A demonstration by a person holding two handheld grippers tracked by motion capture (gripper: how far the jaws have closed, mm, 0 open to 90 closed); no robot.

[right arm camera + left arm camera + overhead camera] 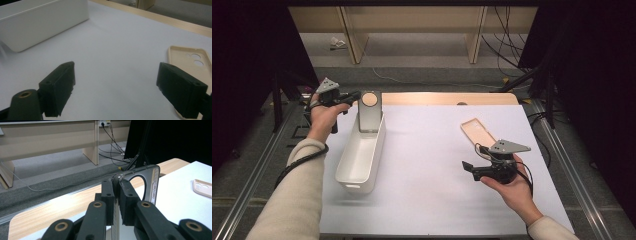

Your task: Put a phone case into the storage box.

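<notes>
Sleeves in pale cream come in nearest, one forearm at each lower corner of the high view. At the right, the right hand (pixel 512 192) rests on the white table (pixel 432 150) with the right gripper (pixel 469 167) lying low, pointing toward the middle of the sheet. Its jaws stand wide apart with nothing between them; in the right gripper view they frame bare white surface. Just beyond that gripper lies a beige case (pixel 478 132), flat, inner side up, camera holes at its far end; in the right gripper view the case (pixel 192 62) sits behind and partly under the right-hand jaw, though I cannot tell whether they touch.

Over at the left, the left hand (pixel 324 117) holds the left gripper (pixel 354 96) up at the far end of a white bin (pixel 360 155). Its jaws are pinched tight on the top edge of a phone (pixel 370 112), which stands upright, its lower end down inside the far end of the bin. From the left gripper view the phone (pixel 150 180) shows edge-on, dark and glossy, clamped between the two pads.

Wooden table edge (pixel 447 98) runs along the back, with grey floor and cables (pixel 507 45) beyond
</notes>
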